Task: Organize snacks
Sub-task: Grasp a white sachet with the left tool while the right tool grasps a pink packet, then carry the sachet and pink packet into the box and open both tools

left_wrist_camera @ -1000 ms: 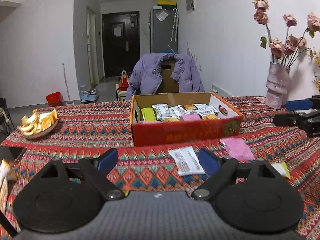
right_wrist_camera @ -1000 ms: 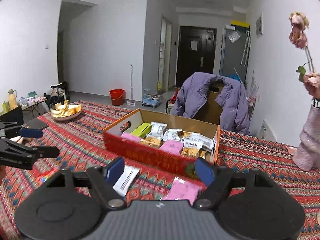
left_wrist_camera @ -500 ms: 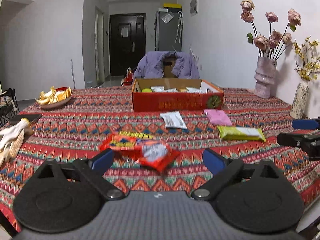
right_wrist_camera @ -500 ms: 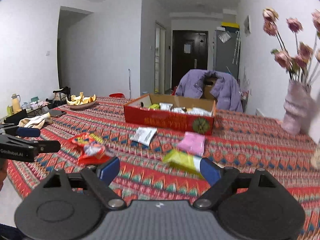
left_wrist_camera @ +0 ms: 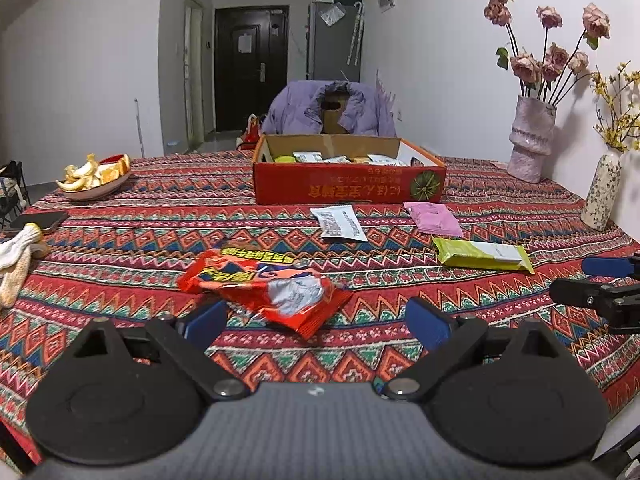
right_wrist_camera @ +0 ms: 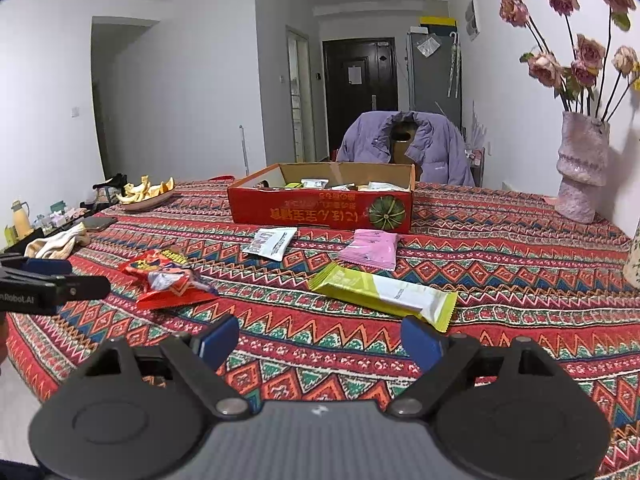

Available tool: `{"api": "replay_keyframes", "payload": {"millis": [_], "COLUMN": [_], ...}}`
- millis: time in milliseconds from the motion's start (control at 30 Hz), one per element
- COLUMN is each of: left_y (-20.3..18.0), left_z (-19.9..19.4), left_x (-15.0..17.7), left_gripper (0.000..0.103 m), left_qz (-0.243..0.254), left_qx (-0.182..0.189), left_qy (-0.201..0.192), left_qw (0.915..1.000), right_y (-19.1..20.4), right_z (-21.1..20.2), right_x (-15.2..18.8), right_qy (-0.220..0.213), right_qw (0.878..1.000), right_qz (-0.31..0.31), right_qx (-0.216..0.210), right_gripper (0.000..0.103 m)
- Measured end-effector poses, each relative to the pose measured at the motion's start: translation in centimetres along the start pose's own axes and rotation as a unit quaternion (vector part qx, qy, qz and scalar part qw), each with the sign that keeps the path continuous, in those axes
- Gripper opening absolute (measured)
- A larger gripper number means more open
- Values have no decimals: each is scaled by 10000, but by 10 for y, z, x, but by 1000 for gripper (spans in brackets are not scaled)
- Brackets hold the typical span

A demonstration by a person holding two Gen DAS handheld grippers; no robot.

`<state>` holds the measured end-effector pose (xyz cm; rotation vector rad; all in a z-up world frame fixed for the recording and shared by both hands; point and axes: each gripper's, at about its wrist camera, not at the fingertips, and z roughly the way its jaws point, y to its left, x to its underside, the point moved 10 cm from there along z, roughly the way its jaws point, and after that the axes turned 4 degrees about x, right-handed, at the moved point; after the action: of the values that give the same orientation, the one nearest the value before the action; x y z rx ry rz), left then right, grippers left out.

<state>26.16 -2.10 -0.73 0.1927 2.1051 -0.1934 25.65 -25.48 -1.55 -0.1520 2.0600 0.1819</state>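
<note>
Both my grippers have pulled back from the red box (left_wrist_camera: 348, 184) to the near table (left_wrist_camera: 120, 248) edge; a second ago I was right at the box, now it sits at 12 o'clock, well off. The view barely shifts from half a second ago, so the retreat is about done.

Left gripper (left_wrist_camera: 316, 320): fingers spread, holding nothing. The red snack bag (left_wrist_camera: 264, 284) lies just ahead of them, between the tips at 12 o'clock, not touched.

Right gripper (right_wrist_camera: 320, 340): fingers spread, empty. The green-yellow bar (right_wrist_camera: 384, 294) is just ahead at 1 o'clock, its near end close to the right fingertip.

Four snacks lie loose on the table: the red bag, the green bar, the white packet (left_wrist_camera: 340, 222) and the pink packet (left_wrist_camera: 434, 218), the last two just in front of the box. The box already holds several packets.

My read: the last drop is finished and the next pick is starting, red bag for the left, green bar for the right.
</note>
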Motion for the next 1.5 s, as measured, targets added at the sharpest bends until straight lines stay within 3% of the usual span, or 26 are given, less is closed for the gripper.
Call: {"api": "replay_keyframes", "payload": {"millis": [133, 367, 467, 633, 767, 933, 1033, 1100, 1233, 1300, 1500], "left_y": [-4, -5, -5, -5, -11, -12, -14, -16, -17, -17, -16], "left_z": [28, 112, 159, 227, 258, 267, 267, 265, 263, 258, 214], "left_x": [-16, -64, -77, -79, -72, -68, -68, -68, -71, -73, -88], "left_gripper": [97, 95, 87, 77, 77, 76, 54, 50, 38, 37, 36], "left_qz": [-7, -197, -261, -543, -379, -228, -113, -66, -74, -89, -46], "left_qx": [155, 389, 394, 608, 611, 562, 469, 512, 475, 479, 415], "left_qy": [59, 290, 569, 1160, 1372, 1320, 1227, 1182, 1101, 1075, 677], "left_qw": [9999, 9986, 9973, 9899, 9879, 9894, 9913, 9916, 9928, 9930, 9968], "right_y": [-8, -27, -37, -52, -56, -53, -53, -53, -54, -54, -46], "right_z": [19, 74, 108, 168, 216, 255, 267, 269, 267, 264, 229], "right_x": [-11, -44, -58, -75, -76, -68, -63, -61, -63, -64, -80], "right_qy": [39, 186, 334, 476, 718, 916, 1043, 1109, 1051, 1033, 717], "right_qw": [9999, 9996, 9989, 9977, 9962, 9947, 9933, 9928, 9934, 9937, 9967], "right_qz": [103, 216, 319, 454, 401, 302, 209, 241, 241, 285, 264], "right_qx": [-47, -13, 34, 134, 299, 347, 447, 379, 383, 323, 255], "right_gripper": [88, 88, 88, 88, 87, 86, 82, 71, 63, 58, 58]}}
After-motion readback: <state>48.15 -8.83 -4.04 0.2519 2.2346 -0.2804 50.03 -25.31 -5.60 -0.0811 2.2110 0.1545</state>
